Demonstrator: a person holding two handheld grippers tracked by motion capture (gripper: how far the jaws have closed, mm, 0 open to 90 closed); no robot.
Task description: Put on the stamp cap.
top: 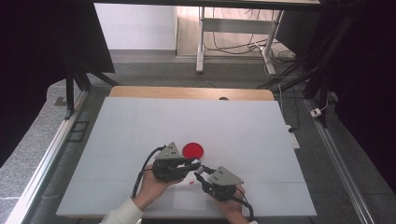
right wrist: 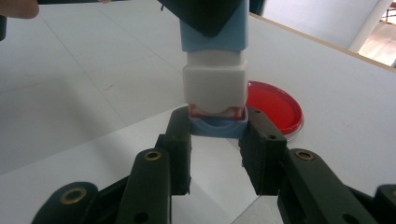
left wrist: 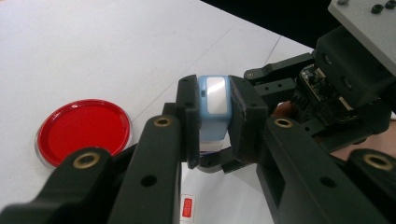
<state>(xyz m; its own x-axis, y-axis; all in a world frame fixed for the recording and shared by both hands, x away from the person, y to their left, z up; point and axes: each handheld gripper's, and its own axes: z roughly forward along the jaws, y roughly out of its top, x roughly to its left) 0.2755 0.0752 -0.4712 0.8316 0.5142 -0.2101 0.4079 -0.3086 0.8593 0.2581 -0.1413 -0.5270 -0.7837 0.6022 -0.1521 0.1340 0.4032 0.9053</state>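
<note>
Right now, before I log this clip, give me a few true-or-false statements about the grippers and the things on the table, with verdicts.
1. The left gripper is shut on the light blue body of a small stamp-like thing. True.
2. The right gripper hangs open, away from everything. False: its jaws are shut on the light blue cap at that thing's other end.
3. The red round dish lies flat on the white table. True.
4. The dish is held between the right jaws. False: it lies apart, beyond both grippers.
5. A small red-marked label lies on the table. True.
</note>
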